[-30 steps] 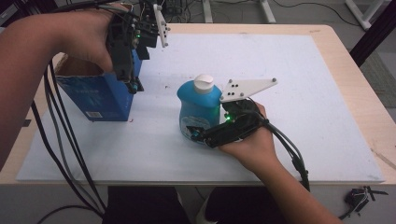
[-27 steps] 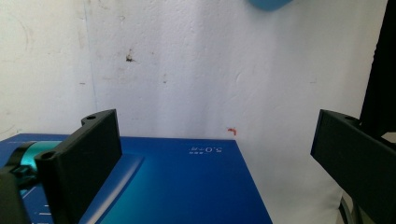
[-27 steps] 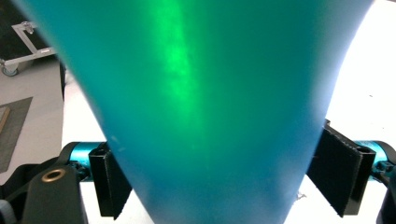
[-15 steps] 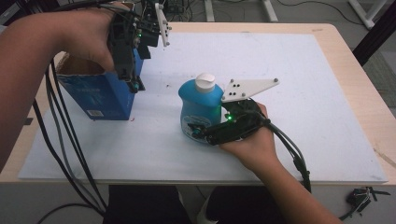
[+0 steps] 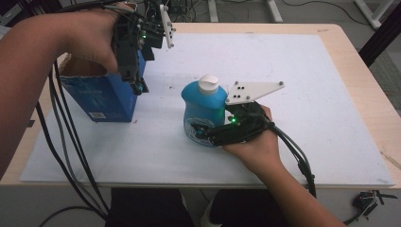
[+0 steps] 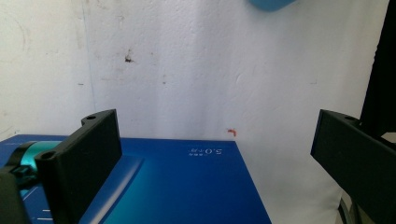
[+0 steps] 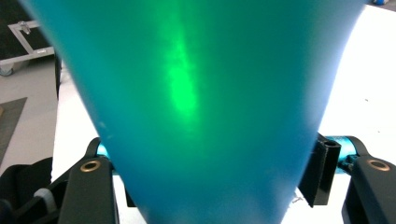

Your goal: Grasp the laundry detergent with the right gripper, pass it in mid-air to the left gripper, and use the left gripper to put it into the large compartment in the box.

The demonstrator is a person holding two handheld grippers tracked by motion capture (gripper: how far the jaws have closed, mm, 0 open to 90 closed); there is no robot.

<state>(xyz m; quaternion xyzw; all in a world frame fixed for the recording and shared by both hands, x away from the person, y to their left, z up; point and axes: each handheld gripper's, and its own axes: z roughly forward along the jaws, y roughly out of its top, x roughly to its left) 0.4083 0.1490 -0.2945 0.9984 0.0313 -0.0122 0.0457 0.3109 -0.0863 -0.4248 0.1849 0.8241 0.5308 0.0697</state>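
Right gripper (image 5: pixel 204 134) clamps blue bottle (image 5: pixel 203 111) mid-table.
Left gripper (image 5: pixel 135 80) hangs spread wide above blue box (image 5: pixel 97 97), far left.

The blue box (image 6: pixel 177 186) carries small white print on its face, seen upside down in the left gripper view; it seems to read "5.0" followed by letters too small to make out (a white label on its side is illegible too).
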